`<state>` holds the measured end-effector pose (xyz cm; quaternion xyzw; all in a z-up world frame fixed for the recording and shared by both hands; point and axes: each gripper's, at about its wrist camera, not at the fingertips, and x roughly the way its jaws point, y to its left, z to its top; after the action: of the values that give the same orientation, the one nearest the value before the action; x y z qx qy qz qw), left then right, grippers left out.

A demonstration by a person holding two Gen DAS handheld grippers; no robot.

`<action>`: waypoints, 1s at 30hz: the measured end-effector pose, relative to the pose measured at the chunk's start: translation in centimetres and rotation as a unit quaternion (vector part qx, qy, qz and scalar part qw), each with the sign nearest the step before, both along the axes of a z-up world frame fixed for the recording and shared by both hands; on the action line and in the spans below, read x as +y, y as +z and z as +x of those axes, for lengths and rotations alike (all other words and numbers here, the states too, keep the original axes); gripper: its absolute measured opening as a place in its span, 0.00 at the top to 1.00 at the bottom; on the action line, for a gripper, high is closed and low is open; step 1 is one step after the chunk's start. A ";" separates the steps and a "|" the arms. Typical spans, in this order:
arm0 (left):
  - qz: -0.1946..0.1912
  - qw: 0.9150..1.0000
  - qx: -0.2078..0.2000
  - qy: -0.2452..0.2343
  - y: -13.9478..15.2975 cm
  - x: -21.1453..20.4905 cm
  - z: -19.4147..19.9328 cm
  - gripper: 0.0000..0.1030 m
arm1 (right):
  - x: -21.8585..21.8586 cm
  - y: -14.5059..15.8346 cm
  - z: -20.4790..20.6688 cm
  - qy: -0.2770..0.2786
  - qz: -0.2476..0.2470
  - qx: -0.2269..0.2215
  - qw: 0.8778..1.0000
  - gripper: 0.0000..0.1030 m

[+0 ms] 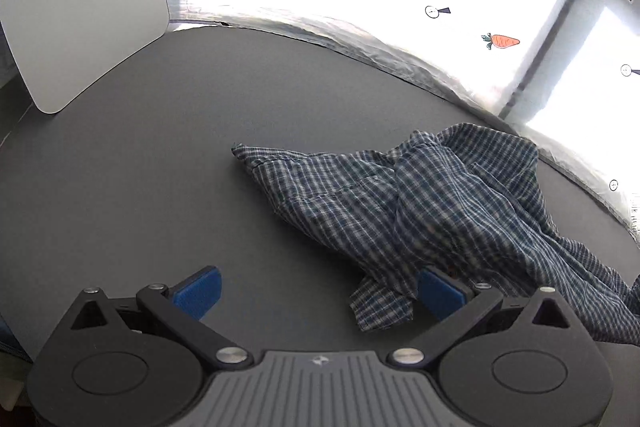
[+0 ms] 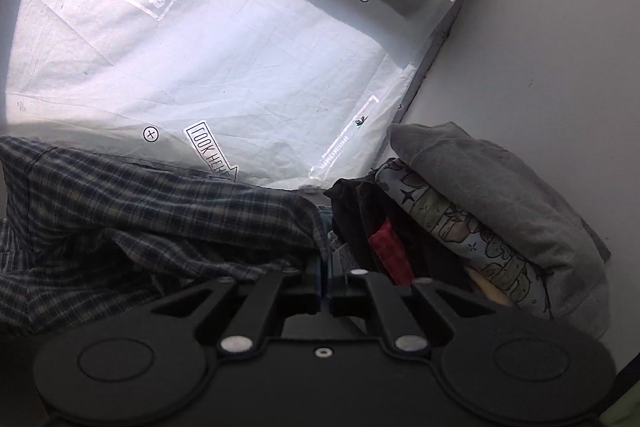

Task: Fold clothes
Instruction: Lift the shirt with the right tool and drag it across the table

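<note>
Left wrist view: the left gripper (image 1: 318,291) has jaws spread, empty, over the table (image 1: 140,187); the checked shirt (image 1: 420,211) lies crumpled, not folded yet; the right gripper (image 2: 325,277) pinches its cloth beside a folded pile (image 2: 492,211)

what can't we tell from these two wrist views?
- Left wrist: plaid shirt runs off the right edge; collar and sleeves lost in its own folds.
- Right wrist: the right gripper is shut on the shirt; the pinched part is hidden by fabric.
- Right wrist: clothes pile; lower garments covered by the grey top one.
</note>
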<state>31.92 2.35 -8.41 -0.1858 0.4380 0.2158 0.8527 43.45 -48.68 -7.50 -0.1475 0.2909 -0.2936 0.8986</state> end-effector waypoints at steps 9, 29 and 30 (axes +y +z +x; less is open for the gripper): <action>0.010 1.000 0.014 0.025 -0.5 -0.4 1.9 0.00 | 1.3 -4.3 -1.0 0.037 0.089 0.055 0.994 0.64; 0.013 0.999 0.039 -0.011 -2.3 3.1 5.0 0.00 | 34.6 -3.6 0.9 0.449 0.280 0.092 0.844 0.45; 0.011 0.999 0.039 -0.008 -2.4 3.5 4.8 0.00 | 35.5 -3.7 1.4 0.444 0.269 0.092 0.849 0.44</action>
<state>36.71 5.87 -10.79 -0.1642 0.4696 0.2204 0.8390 44.86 -13.14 -11.20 -0.0399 0.3434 0.2418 0.9066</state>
